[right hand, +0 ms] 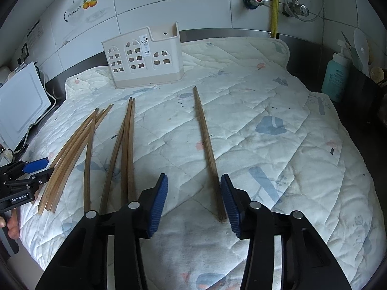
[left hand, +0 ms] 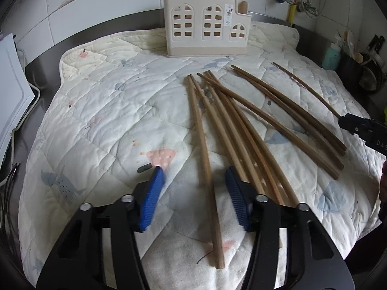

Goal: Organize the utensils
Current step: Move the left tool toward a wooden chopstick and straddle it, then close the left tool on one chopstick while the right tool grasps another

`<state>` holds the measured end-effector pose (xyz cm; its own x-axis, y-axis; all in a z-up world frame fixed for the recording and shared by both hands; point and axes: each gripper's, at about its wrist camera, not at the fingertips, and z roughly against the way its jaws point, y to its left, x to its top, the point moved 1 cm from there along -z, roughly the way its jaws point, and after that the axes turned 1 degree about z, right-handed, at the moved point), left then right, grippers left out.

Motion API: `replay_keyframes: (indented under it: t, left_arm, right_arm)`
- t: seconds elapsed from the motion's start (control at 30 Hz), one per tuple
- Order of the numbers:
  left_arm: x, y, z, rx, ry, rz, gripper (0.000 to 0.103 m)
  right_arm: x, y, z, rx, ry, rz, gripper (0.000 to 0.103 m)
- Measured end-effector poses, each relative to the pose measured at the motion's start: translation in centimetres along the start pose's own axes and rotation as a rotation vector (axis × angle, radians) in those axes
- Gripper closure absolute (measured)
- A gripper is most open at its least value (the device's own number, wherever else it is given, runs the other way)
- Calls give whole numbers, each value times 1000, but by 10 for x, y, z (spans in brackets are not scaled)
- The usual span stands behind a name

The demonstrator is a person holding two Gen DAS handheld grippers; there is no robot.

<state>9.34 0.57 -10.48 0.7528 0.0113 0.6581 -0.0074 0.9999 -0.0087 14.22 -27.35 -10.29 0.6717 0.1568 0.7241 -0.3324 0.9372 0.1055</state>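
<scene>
Wooden chopsticks lie scattered on a quilted mat [right hand: 241,111] over the counter, none yet in the cream holder [left hand: 205,26] standing at the mat's far edge against the wall.

Step in hand, as I judge it: each gripper lining up on a stick for pickup.

Doing it well: grab near the thick end, pinch one stick only, lift level, then tip it narrow end down into a holder compartment. Mat is soft, so press the jaws down a little to get under the stick. Left side is risky, since neighbouring sticks crowd the right pad.

Left gripper [left hand: 193,172]: jaws released, wide apart, holding nothing. One chopstick [left hand: 205,166] runs between the pads, its thick end near the camera, blurred. The main bundle [left hand: 244,135] fans off just beside the right pad, some sticks passing under it.

Right gripper [right hand: 194,180]: jaws released, empty. A lone chopstick [right hand: 208,145] lies inside the gap but hard against the right pad, thick end at the pad, tip pointing toward the holder. Centre it before closing. A group of three [right hand: 125,149] lies just left of the left pad.
</scene>
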Motion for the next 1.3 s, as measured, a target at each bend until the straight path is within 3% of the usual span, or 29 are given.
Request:
replay_keyframes:
  t: [0.1, 0.27, 0.63, 0.8, 1.1, 1.23, 1.3]
  left_arm:
    - [-1, -4, 3, -18, -2, -12, 77]
    - [-3, -6, 7, -48, -9, 8, 78]
    - [-3, -5, 2, -48, 11, 57, 78]
    - [-2, -1, 3, -59, 12, 102, 78]
    - [-5, -1, 4, -78, 10, 103, 78]
    - [-3, 7, 4, -82, 12, 132, 91]
    - [-4, 9, 3, -85, 11, 138, 91]
  right_arm:
    - [0, -2, 1, -5, 0, 0, 67]
    - [-1, -4, 2, -7, -4, -3, 77]
    - [-3, -4, -7, -34, 10, 8, 77]
    - [-3, 1, -8, -94, 13, 50, 96]
    - [-5, 1, -5, -98, 3, 51, 96]
    - [-8, 3, -1, -97, 5, 50, 96]
    - [-9, 2, -1, -97, 7, 46, 96]
